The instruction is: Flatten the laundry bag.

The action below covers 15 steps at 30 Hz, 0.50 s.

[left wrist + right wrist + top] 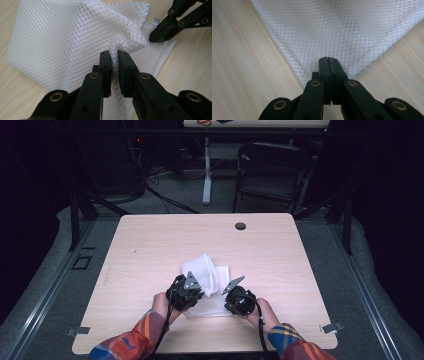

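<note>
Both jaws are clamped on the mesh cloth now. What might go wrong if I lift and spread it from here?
The right gripper pinches only the very corner of the mesh cloth, so it may slip out under tension. The left gripper holds a bunched fold, which could drag extra layers along. Hard pulling might snag the open weave.

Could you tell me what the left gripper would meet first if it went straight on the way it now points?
Probably the white mesh cloth itself: the left gripper already pinches a fold, and the bunched fabric rises directly ahead. The right gripper sits off to the side, likely clear.
</note>
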Each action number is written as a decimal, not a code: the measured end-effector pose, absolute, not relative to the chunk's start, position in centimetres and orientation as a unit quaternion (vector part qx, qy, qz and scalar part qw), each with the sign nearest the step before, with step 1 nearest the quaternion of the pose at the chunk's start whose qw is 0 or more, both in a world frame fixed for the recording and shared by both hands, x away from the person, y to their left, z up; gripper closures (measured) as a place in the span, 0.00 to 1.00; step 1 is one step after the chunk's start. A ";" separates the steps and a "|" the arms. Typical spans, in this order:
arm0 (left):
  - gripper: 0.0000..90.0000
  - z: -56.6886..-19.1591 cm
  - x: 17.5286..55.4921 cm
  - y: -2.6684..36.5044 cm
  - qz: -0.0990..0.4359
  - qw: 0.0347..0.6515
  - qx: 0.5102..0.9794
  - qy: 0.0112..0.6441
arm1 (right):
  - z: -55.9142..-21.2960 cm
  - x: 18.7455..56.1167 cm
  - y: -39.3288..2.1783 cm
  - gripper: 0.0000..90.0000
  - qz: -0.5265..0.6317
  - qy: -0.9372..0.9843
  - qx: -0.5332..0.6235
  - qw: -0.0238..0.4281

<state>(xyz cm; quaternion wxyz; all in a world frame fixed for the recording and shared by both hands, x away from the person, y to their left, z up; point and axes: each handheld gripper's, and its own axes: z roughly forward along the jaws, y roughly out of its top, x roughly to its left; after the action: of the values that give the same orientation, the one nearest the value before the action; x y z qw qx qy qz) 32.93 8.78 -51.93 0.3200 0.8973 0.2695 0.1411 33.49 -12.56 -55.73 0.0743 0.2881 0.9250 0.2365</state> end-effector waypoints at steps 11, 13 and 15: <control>0.92 -51.6 33.2 10.0 0.149 0.318 0.893 0.283 | -55.8 33.5 -12.5 1.00 0.238 0.923 0.294 0.073; 0.92 -51.5 33.2 10.3 0.149 0.318 0.891 0.288 | -55.7 33.5 -12.5 1.00 0.236 0.924 0.291 0.072; 0.92 -51.5 33.2 10.6 0.150 0.319 0.889 0.292 | -55.8 33.5 -12.5 1.00 0.237 0.923 0.294 0.074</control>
<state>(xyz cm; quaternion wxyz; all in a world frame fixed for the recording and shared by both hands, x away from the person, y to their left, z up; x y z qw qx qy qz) 33.20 10.60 -51.51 0.3194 0.8891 0.2916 0.1496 33.46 -12.49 -55.76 0.0741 0.2937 0.9230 0.2373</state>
